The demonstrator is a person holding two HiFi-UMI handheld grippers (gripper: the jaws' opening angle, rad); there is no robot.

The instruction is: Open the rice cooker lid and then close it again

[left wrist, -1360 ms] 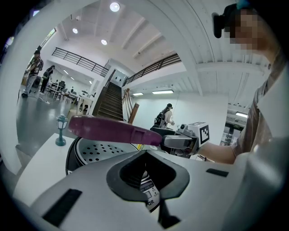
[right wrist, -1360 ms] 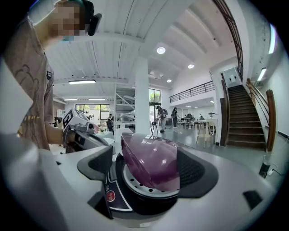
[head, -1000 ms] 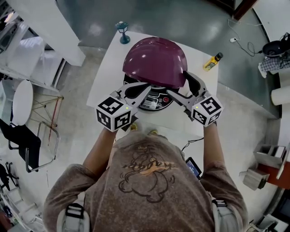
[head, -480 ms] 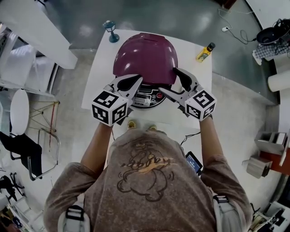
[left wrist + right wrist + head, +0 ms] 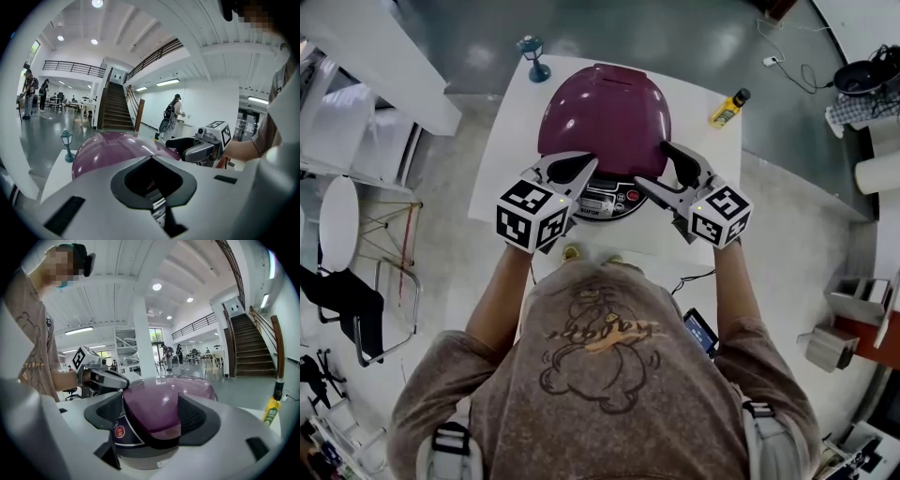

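Lettering on the control panel is too small to read.

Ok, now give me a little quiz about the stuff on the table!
1. What colour is the lid? A green, B purple, C white.
2. True or false: the bottle is right beside the lantern.
3. Which part shows just in front of the lid?

Key: 1 B. 2 False: they are at opposite far corners. 3 The button panel.
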